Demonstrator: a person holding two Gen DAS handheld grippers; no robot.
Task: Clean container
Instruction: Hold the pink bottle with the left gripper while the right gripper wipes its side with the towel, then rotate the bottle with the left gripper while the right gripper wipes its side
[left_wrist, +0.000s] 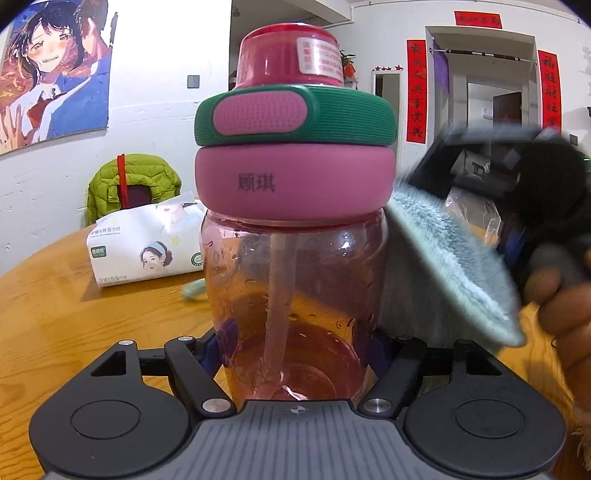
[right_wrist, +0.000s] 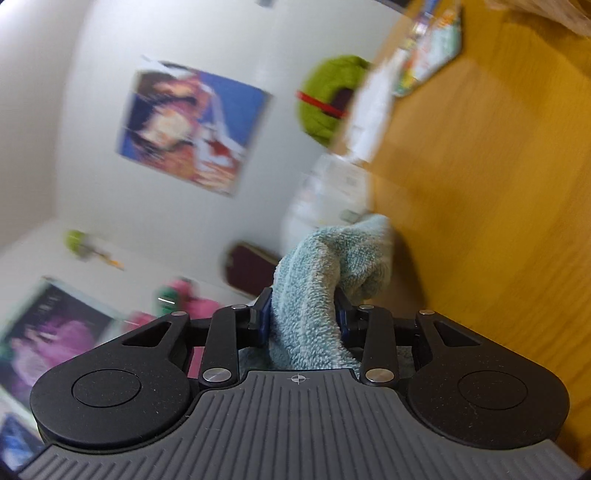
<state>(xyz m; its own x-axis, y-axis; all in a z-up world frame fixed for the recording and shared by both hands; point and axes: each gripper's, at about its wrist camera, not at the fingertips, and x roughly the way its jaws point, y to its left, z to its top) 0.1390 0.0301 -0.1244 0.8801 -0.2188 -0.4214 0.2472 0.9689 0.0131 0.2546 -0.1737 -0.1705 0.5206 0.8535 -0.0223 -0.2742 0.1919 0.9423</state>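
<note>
A clear pink water bottle (left_wrist: 295, 280) with a pink and green lid and a straw inside stands upright between the fingers of my left gripper (left_wrist: 297, 350), which is shut on its lower body. My right gripper (right_wrist: 304, 317) is shut on a light blue towel (right_wrist: 317, 280). In the left wrist view the towel (left_wrist: 454, 269) hangs against the bottle's right side, and the right gripper (left_wrist: 491, 166) is blurred above it. The right wrist view is tilted and blurred; the bottle shows there only as a pink and green smear (right_wrist: 181, 299).
A white tissue pack (left_wrist: 144, 243) lies on the round wooden table (left_wrist: 74, 317) behind the bottle to the left. A green jacket (left_wrist: 133, 184) hangs over a chair beyond it. A clear plastic bag (left_wrist: 472, 214) lies at the right.
</note>
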